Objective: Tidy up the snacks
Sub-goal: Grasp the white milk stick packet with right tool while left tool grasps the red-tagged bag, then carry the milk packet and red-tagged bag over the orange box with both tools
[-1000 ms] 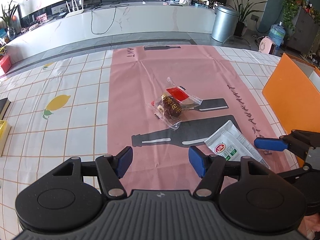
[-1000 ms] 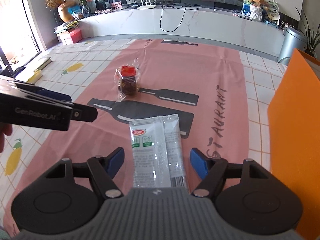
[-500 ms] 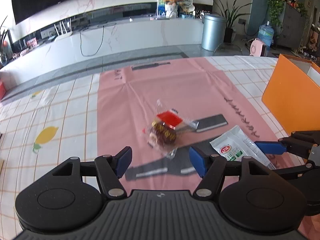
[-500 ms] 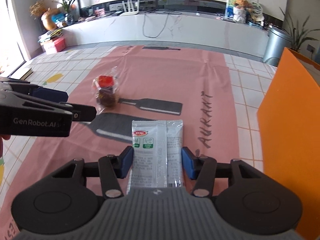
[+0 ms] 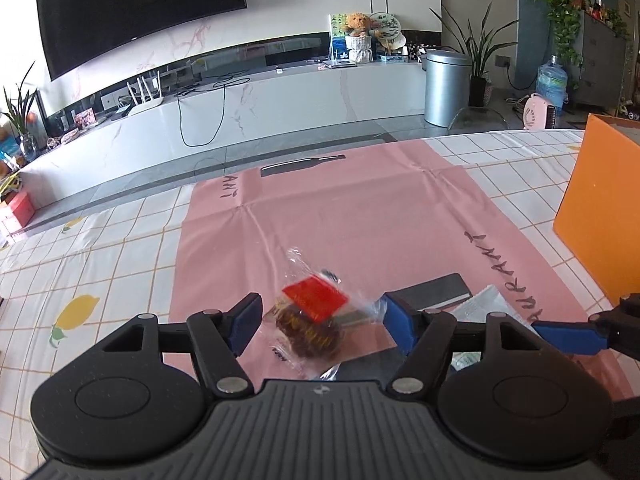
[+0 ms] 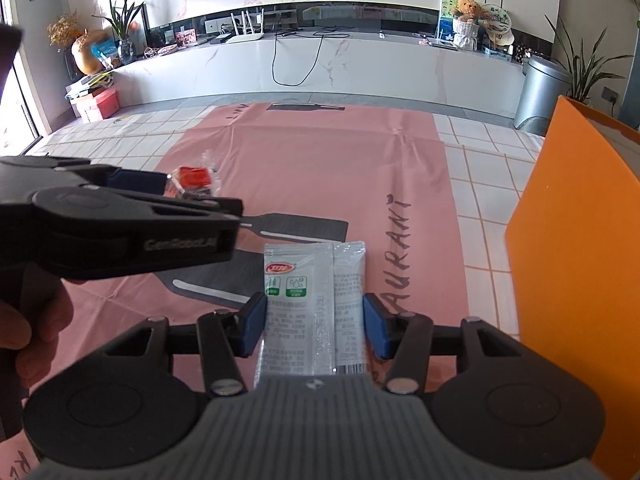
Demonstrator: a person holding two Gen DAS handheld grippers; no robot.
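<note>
A clear packet (image 5: 312, 320) with a red label and a brown snack inside lies on the pink mat (image 5: 340, 216). My left gripper (image 5: 322, 322) is open around it, one blue pad on each side, not pressing. The right wrist view shows that same left gripper (image 6: 200, 194) from the side, over the clear packet (image 6: 194, 178). My right gripper (image 6: 315, 328) is shut on a white and silver snack packet (image 6: 316, 292), its pads against the packet's long edges. In the left wrist view only a corner of the white packet (image 5: 476, 304) shows, beside the right gripper's blue finger (image 5: 568, 336).
An orange box (image 6: 568, 260) stands upright at the right of the table, close to my right gripper. The pink mat lies on a checked tablecloth (image 5: 100, 264) with lemon prints. A person's hand (image 6: 28, 336) holds the left gripper. The two grippers are near each other.
My left gripper has moved forward and down, so the clear packet now lies between its fingers. My right gripper's jaws have closed onto the white packet.
</note>
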